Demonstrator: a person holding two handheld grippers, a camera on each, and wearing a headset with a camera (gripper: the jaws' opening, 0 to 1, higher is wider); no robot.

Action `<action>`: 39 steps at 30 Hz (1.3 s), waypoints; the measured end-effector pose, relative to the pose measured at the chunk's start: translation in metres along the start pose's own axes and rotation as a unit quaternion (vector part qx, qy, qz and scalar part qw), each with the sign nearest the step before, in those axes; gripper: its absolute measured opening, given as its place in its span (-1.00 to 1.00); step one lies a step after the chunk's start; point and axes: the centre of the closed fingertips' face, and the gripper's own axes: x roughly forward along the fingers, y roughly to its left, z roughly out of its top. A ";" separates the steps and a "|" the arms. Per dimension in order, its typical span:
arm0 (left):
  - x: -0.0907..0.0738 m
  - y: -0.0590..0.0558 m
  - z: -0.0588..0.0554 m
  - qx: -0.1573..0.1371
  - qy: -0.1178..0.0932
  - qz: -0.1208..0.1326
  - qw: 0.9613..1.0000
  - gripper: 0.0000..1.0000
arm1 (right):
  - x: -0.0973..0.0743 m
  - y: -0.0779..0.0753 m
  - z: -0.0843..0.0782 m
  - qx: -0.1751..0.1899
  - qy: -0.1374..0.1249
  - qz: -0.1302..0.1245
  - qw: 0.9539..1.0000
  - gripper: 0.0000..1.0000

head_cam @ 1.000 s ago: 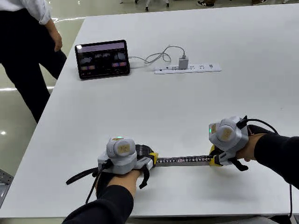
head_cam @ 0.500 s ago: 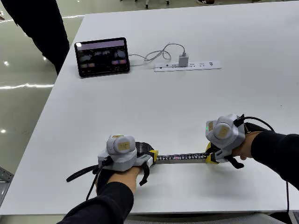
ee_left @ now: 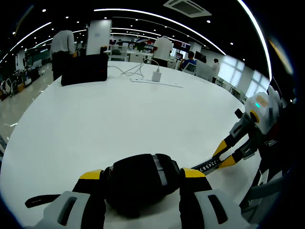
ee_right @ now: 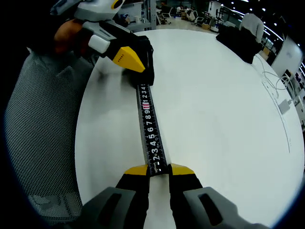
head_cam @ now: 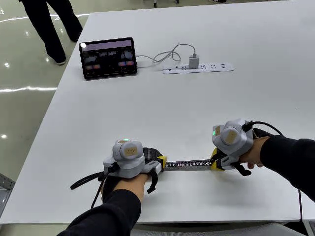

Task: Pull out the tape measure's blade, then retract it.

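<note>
Head view: black rounded tape measure case (head_cam: 151, 157) lies near the front edge of the white table (head_cam: 197, 108), clamped by the left gripper (ee_left: 142, 173). Right gripper (ee_right: 158, 169) pinches the tip of the extended numbered blade (ee_right: 147, 124), which lies flat between them.

Table (head_cam: 197, 108): big, white and smooth.
Floor (head_cam: 24, 73): left of the table, pale and shiny, with bright spots of light on it.
Person (head_cam: 48, 29): stands on the floor past the table's far left corner, in dark trousers.
Ceiling (ee_left: 133, 24): dark, high above the table, with rows of small lights.
Windows (ee_left: 233, 71): bright, beyond the table's far side.
</note>
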 end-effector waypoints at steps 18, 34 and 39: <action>0.000 0.001 0.000 -0.001 0.000 -0.001 1.000 0.17 | 0.008 0.004 0.016 -0.017 -0.014 0.007 1.000 -0.78; 0.001 0.001 -0.001 -0.001 0.000 -0.002 1.000 0.16 | 0.013 0.006 0.025 -0.016 -0.030 0.005 0.999 -0.77; 0.001 0.001 -0.001 -0.001 -0.001 -0.002 1.000 0.16 | 0.015 0.006 0.029 -0.018 -0.034 0.003 0.999 -0.77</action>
